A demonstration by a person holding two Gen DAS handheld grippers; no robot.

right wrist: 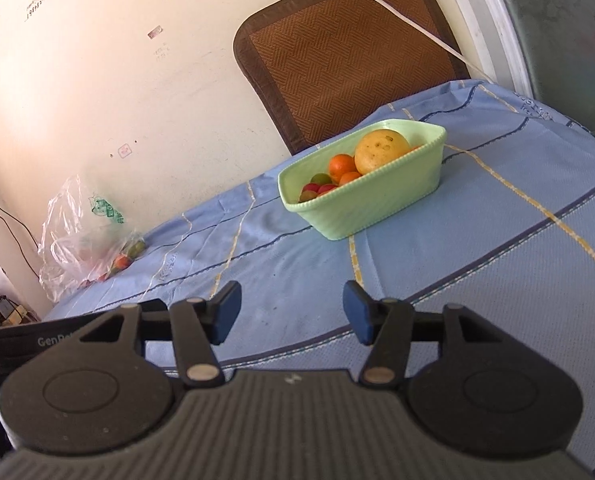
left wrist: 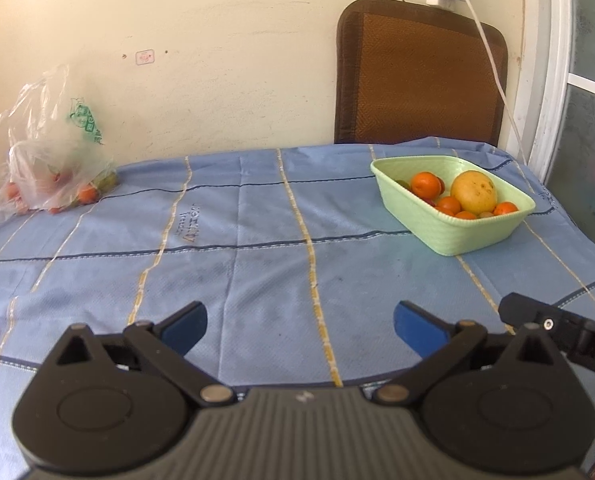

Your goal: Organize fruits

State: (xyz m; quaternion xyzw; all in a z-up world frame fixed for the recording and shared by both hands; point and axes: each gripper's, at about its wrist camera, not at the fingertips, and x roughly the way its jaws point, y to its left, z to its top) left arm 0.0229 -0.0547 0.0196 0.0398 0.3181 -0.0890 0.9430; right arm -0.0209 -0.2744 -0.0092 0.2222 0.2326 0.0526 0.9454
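Hovering low over the desk (left wrist: 257, 272), both grippers, left (left wrist: 299, 330) and right (right wrist: 292, 312), are held with fingers wide and empty, since fruits sit gathered in the green basket (left wrist: 469, 236), others left in the plastic bag (left wrist: 45, 168).

One basket (left wrist: 473, 236), one bag (left wrist: 45, 160), one grapefruit (left wrist: 473, 192).

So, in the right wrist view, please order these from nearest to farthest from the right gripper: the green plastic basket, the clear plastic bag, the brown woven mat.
1. Green plastic basket of fruit: ahead, slightly right of the right gripper.
2. Clear plastic bag with fruit: far left, against the wall.
3. Brown woven mat: upright behind the table, beyond the basket.
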